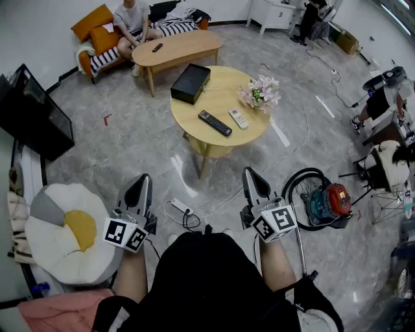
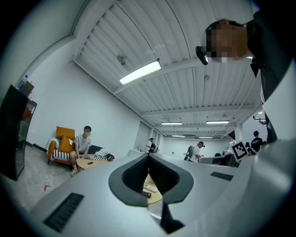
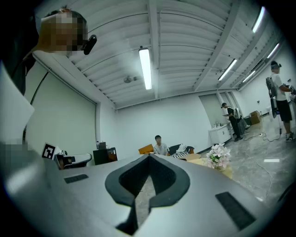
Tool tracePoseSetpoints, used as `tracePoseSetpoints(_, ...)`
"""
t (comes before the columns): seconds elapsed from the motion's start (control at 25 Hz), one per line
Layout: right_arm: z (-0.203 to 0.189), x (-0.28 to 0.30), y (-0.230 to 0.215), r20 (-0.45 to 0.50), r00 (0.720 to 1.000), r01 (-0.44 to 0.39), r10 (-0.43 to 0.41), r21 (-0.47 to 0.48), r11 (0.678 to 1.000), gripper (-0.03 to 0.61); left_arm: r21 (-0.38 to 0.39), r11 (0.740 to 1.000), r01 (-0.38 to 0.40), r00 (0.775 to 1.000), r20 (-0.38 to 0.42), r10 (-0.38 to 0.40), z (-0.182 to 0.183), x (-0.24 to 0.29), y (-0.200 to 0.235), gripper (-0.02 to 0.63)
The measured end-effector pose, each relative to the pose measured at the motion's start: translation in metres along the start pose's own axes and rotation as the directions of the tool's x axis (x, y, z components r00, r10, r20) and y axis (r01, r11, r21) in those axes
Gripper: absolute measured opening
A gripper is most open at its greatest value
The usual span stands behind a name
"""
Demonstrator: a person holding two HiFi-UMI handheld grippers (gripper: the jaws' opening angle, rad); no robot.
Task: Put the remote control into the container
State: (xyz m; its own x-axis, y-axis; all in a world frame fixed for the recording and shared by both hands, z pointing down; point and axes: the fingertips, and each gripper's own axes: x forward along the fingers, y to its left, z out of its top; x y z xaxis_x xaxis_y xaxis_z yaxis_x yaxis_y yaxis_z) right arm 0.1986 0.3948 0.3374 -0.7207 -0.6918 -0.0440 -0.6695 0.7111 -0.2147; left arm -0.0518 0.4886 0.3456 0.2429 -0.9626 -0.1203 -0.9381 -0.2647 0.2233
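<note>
A black remote control (image 1: 214, 122) lies on the round wooden table (image 1: 224, 87), with a white remote (image 1: 238, 118) just right of it. The container, a black box (image 1: 190, 83), sits at the table's far left. Both grippers are held low in front of the person, well short of the table. My left gripper (image 1: 141, 183) is shut and empty, and so is my right gripper (image 1: 251, 175). In the left gripper view the shut jaws (image 2: 149, 157) frame the black remote (image 2: 146, 194) far ahead. The right gripper view shows my shut right gripper (image 3: 149, 159) pointing level.
Pink flowers (image 1: 260, 93) stand on the round table's right side. Behind it, an oval table (image 1: 176, 48) and a person (image 1: 131, 19) on an orange sofa. A black TV (image 1: 32, 113) is at left, an egg-shaped cushion (image 1: 65, 230) near left, a power strip (image 1: 181, 206) and a red machine (image 1: 327, 200) on the floor.
</note>
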Motion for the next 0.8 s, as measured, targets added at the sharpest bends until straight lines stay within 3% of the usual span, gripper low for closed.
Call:
tracePoseSetpoints(0.52,-0.006,0.011,0.032,-0.019,0.999,0.039,-0.040,-0.033,0.999,0.008,-0.021,0.999,0.035,0.999,-0.010,-0.035,0.004,-0.015,0.029,0.008)
tracePoseSetpoints(0.8,-0.014,0.007,0.046,-0.038,0.992,0.115,-0.117,-0.048,0.992,0.008,-0.037,0.996,0.077,0.996,-0.034,-0.078,0.001,-0.026,0.045,0.008)
